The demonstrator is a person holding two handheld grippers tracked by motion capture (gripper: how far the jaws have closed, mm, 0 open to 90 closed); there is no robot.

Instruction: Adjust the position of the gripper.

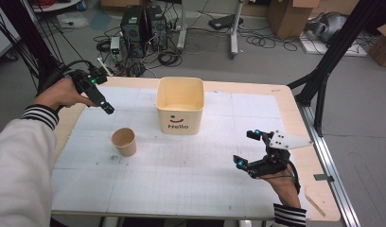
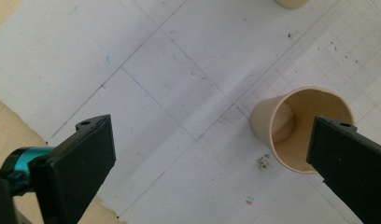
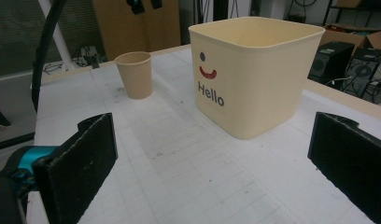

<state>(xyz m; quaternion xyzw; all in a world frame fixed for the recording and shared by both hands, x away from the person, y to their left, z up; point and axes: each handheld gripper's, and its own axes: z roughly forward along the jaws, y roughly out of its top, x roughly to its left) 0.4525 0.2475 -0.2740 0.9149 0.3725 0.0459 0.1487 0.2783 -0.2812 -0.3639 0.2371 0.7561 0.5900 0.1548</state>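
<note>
A tan paper cup stands upright and empty on the white grid mat, left of centre. Behind it, near the far edge, sits a cream square bin with a smiley and "Hello" on its front. My left gripper hangs over the mat's far left, pointing down, up and left of the cup. In the left gripper view it is open, with the cup below beside the right jaw. My right gripper is low at the front right, open and holding nothing. It faces the bin and the cup.
The mat lies on a wooden table whose bare edge shows at the right, with a thin wooden stick near the front right corner. Black frame posts stand at both sides. Computers, cables and cardboard boxes cover the floor beyond.
</note>
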